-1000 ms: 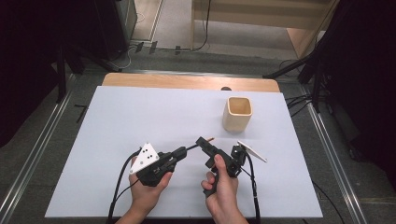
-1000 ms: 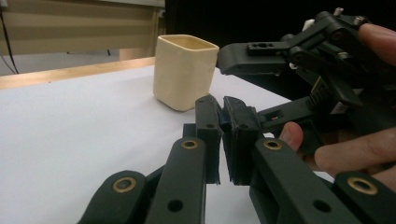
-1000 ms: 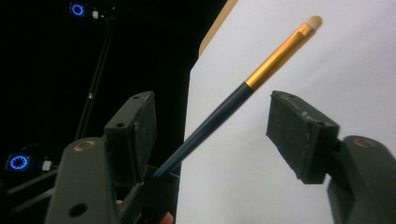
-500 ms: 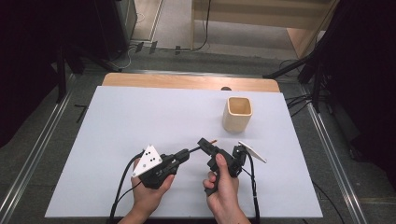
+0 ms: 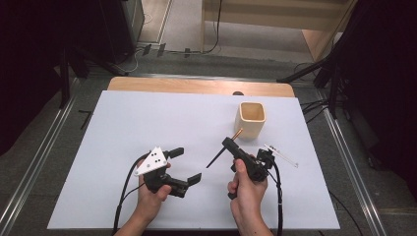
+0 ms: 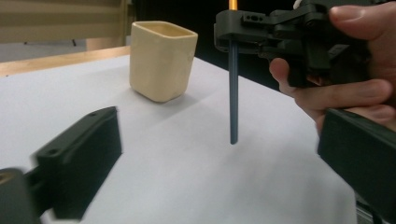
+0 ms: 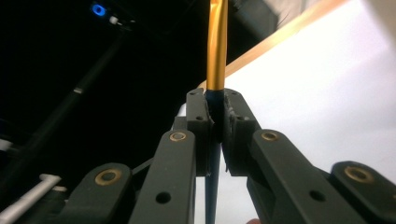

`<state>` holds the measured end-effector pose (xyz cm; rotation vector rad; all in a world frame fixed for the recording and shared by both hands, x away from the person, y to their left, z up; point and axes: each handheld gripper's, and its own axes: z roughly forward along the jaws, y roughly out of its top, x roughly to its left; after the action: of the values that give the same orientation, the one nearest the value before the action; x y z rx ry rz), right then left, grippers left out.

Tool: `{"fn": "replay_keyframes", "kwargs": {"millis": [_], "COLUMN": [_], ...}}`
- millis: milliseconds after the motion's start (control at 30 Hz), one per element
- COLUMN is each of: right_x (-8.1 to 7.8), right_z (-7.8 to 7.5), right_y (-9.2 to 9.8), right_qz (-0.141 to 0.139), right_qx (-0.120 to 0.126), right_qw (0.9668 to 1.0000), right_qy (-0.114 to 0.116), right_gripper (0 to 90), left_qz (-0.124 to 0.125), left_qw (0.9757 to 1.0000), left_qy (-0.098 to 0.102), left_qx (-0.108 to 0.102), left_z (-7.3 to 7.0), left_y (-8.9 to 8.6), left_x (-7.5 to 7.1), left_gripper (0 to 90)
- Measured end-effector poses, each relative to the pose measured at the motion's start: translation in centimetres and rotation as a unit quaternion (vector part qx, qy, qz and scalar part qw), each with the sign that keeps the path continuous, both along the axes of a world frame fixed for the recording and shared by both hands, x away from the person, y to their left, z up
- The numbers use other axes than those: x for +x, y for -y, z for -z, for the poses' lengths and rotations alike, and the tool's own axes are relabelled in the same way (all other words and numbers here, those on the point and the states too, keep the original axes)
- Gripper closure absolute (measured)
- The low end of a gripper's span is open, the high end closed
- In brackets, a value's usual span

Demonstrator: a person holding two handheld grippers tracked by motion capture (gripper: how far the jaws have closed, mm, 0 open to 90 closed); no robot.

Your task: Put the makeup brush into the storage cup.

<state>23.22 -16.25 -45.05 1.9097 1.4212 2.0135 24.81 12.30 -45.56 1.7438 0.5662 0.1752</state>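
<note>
Pen (image 6: 233, 93) tip hidden within right tool (image 7: 215, 116)

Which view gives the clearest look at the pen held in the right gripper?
The left gripper view: the pen hangs nearly upright from the right gripper, its dark shaft seen from the clamp to its tip. The high view shows it small and slanted. The right gripper view shows just the clamped stretch, gold above, dark below.

A white table top (image 5: 147, 123) with a wooden edge (image 5: 196, 86) at the far side. Grey floor (image 5: 182, 24) behind, with metal rails (image 5: 34, 167) on both sides. Dark curtains (image 5: 29, 49) left and right. Light wooden furniture (image 5: 275, 14) at the back.
</note>
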Motion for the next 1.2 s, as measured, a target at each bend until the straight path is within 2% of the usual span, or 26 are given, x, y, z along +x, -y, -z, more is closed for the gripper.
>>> {"fn": "replay_keyframes", "kwargs": {"millis": [67, 133, 167, 200, 233, 267, 300, 333, 367, 400, 433, 467, 600, 633, 667, 733, 767, 833, 900, 1000, 1033, 1067, 1100, 1167, 1200], "right_x": [0.0, -0.2, -0.3, -0.3, -0.4, -0.4, -0.5, -0.5, -0.5, -0.5, -0.5, -0.5, -0.5, -0.5, -0.4, -0.3, -0.2, -0.1, -0.1, 0.1, 0.2, 0.3, 0.4, 0.4, 0.6], "right_z": [-0.3, -0.7, -1.2, -1.2, -1.7, -1.7, -2.1, -2.1, -2.5, -2.5, -2.8, -2.8, -3.3, -3.4, -3.5, -3.6, -3.8, -3.9, -3.9, -4.1, -4.1, -4.1, -4.2, -4.2, -4.4], "right_y": [0.0, 0.0, -0.1, -0.1, 0.0, 0.0, 0.1, 0.1, 0.2, 0.2, 0.4, 0.4, 0.6, 0.7, 0.9, 1.0, 1.2, 1.4, 1.6, 2.1, 2.2, 2.4, 2.6, 2.8, 3.2], "right_qz": [0.005, 0.017, 0.027, 0.027, 0.030, 0.030, 0.032, 0.032, 0.030, 0.030, 0.029, 0.029, 0.032, 0.031, 0.029, 0.029, 0.026, 0.024, 0.023, 0.026, 0.029, 0.030, 0.032, 0.035, 0.038], "right_qx": [-0.034, -0.077, -0.116, -0.116, -0.145, -0.145, -0.169, -0.169, -0.184, -0.184, -0.200, -0.200, -0.235, -0.238, -0.247, -0.251, -0.259, -0.260, -0.262, -0.277, -0.278, -0.280, -0.285, -0.285, -0.294], "right_qw": [0.9993, 0.9963, 0.9914, 0.9914, 0.9863, 0.9863, 0.9807, 0.9807, 0.9767, 0.9767, 0.9720, 0.9720, 0.9608, 0.9593, 0.9558, 0.9546, 0.9520, 0.9513, 0.9507, 0.9449, 0.9447, 0.9438, 0.9423, 0.9419, 0.9388], "right_qy": [0.015, 0.033, 0.055, 0.055, 0.072, 0.072, 0.092, 0.092, 0.107, 0.107, 0.119, 0.119, 0.144, 0.149, 0.157, 0.158, 0.162, 0.163, 0.164, 0.172, 0.172, 0.172, 0.173, 0.174, 0.175], "right_gripper": [83.6, 83.6, 83.6, 83.6, 83.6, 83.6, 83.7, 83.7, 83.6, 83.6, 83.6, 83.6, 83.6, 83.7, 83.6, 83.6, 83.6, 83.6, 83.7, 83.6, 83.7, 83.6, 83.6, 83.6, 83.7], "left_qz": [-0.007, -0.016, -0.021, -0.026, -0.030, -0.030, -0.033, -0.036, -0.038, -0.041, -0.046, -0.046, -0.064, -0.067, -0.071, -0.077, -0.081, -0.091, -0.095, -0.111, -0.111, -0.118, -0.118, -0.122, -0.123], "left_qw": [1.0000, 0.9998, 0.9997, 0.9996, 0.9994, 0.9994, 0.9992, 0.9991, 0.9990, 0.9988, 0.9985, 0.9985, 0.9975, 0.9972, 0.9969, 0.9963, 0.9959, 0.9948, 0.9944, 0.9926, 0.9926, 0.9917, 0.9917, 0.9910, 0.9907], "left_qy": [0.006, 0.009, 0.009, 0.008, 0.010, 0.010, 0.014, 0.015, 0.019, 0.020, 0.022, 0.022, 0.022, 0.025, 0.025, 0.029, 0.030, 0.034, 0.035, 0.038, 0.038, 0.039, 0.039, 0.040, 0.042], "left_qx": [0.003, 0.006, 0.008, 0.009, 0.012, 0.012, 0.015, 0.015, 0.018, 0.018, 0.021, 0.021, 0.022, 0.023, 0.025, 0.027, 0.028, 0.030, 0.030, 0.031, 0.031, 0.035, 0.035, 0.038, 0.041], "left_z": [-0.1, -0.2, -0.2, -0.2, -0.2, -0.2, -0.2, -0.2, -0.3, -0.3, -0.3, -0.3, -0.1, 0.0, 0.0, 0.1, 0.1, 0.1, 0.2, 0.4, 0.4, 0.6, 0.6, 0.7, 0.8], "left_y": [-0.6, -1.3, -1.6, -1.9, -2.6, -2.6, -2.9, -3.1, -3.4, -3.7, -4.3, -4.3, -5.5, -5.8, -6.1, -6.8, -7.1, -8.3, -8.7, -10.4, -10.4, -11.2, -11.2, -11.9, -12.1], "left_x": [0.1, 0.3, 0.4, 0.5, 0.6, 0.6, 0.7, 0.6, 0.6, 0.6, 0.6, 0.6, 0.4, 0.3, 0.3, 0.1, 0.0, -0.3, -0.4, -0.8, -0.8, -1.0, -1.0, -1.3, -1.4], "left_gripper": [0.0, 0.0, 0.0, 0.0, 0.0, 0.0, 0.0, 0.0, 0.0, 0.0, 0.0, 0.0, 0.0, 0.0, 0.0, 0.0, 0.0, 0.0, 0.0, 0.0, 0.0, 0.0, 0.0, 0.0, 0.0]}}
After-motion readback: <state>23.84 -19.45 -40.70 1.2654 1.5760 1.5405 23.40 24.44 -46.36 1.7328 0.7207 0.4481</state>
